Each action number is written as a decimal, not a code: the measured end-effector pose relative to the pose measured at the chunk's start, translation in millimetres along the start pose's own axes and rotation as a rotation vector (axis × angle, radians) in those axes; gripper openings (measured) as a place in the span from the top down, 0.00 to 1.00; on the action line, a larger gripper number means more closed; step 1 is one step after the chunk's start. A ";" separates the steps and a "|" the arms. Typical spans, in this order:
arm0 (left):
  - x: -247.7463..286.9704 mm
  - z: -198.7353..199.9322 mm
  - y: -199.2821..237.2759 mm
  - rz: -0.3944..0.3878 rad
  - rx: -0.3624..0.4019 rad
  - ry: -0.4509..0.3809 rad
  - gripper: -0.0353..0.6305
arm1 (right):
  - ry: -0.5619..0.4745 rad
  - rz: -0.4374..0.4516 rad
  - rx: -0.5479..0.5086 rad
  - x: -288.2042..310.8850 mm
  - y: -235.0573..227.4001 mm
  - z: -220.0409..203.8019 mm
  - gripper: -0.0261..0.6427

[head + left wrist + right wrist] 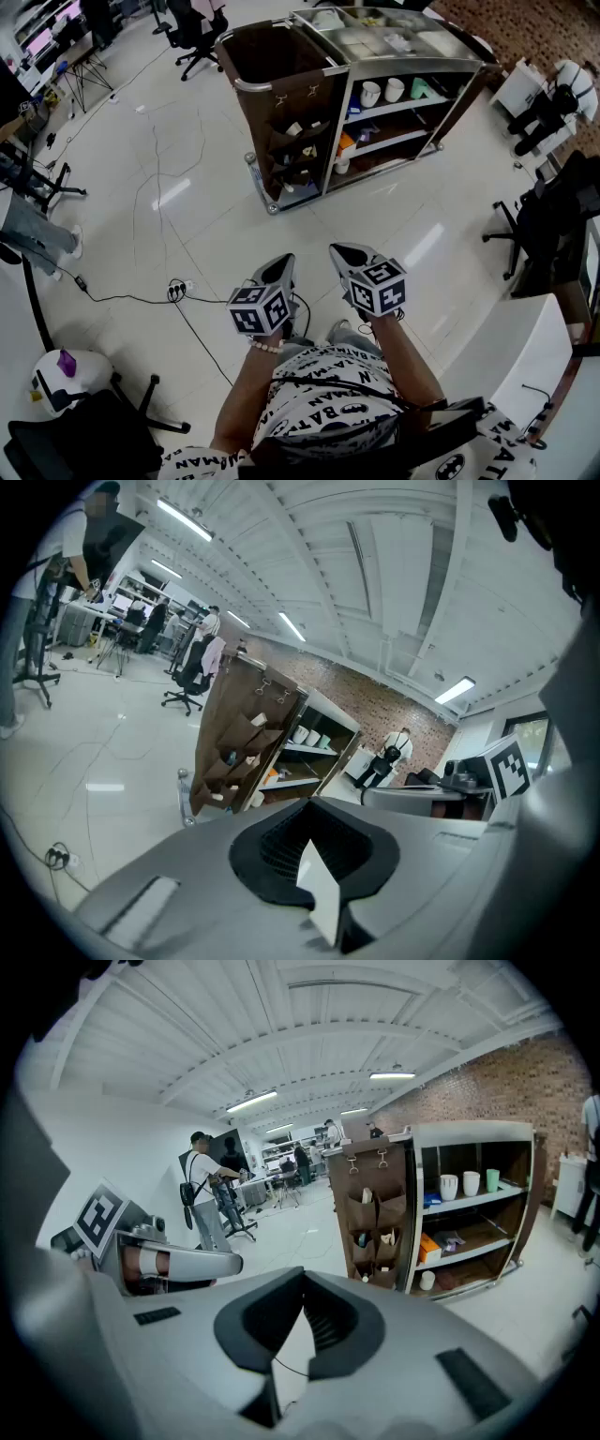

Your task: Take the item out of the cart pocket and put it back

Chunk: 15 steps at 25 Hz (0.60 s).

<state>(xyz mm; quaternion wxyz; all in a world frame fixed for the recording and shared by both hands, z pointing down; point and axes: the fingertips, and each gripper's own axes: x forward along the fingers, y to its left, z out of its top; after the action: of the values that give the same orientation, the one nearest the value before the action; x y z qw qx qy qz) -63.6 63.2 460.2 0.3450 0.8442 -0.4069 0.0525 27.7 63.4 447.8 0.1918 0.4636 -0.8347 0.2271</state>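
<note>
The cart [281, 89] stands a few steps ahead on the white floor. Its brown fabric side panel carries several pockets [298, 141] with small items poking out. Those pockets also show in the left gripper view [239, 752] and the right gripper view [375, 1215]. Both grippers are held close to the person's body, far short of the cart. My left gripper [279, 266] is shut and empty, its jaws meeting in its own view [314, 855]. My right gripper [343, 251] is shut too, with nothing in it [295, 1321].
The cart's open shelves [394, 117] hold cups and boxes. A cable with a power strip [176, 291] lies on the floor near my feet. Office chairs [192, 33] stand at the back, a white desk [511, 356] at the right, and a person's leg [37, 239] at the left.
</note>
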 end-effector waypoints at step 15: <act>13.2 -1.8 31.8 -0.020 -0.033 0.031 0.94 | -0.047 -0.086 0.053 27.7 -19.1 -3.7 0.92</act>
<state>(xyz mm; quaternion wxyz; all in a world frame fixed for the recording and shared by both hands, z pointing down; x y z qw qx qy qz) -77.5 42.0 483.6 0.3657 0.8415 -0.3938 0.0552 30.9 37.5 469.3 0.1692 0.5092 -0.8120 0.2298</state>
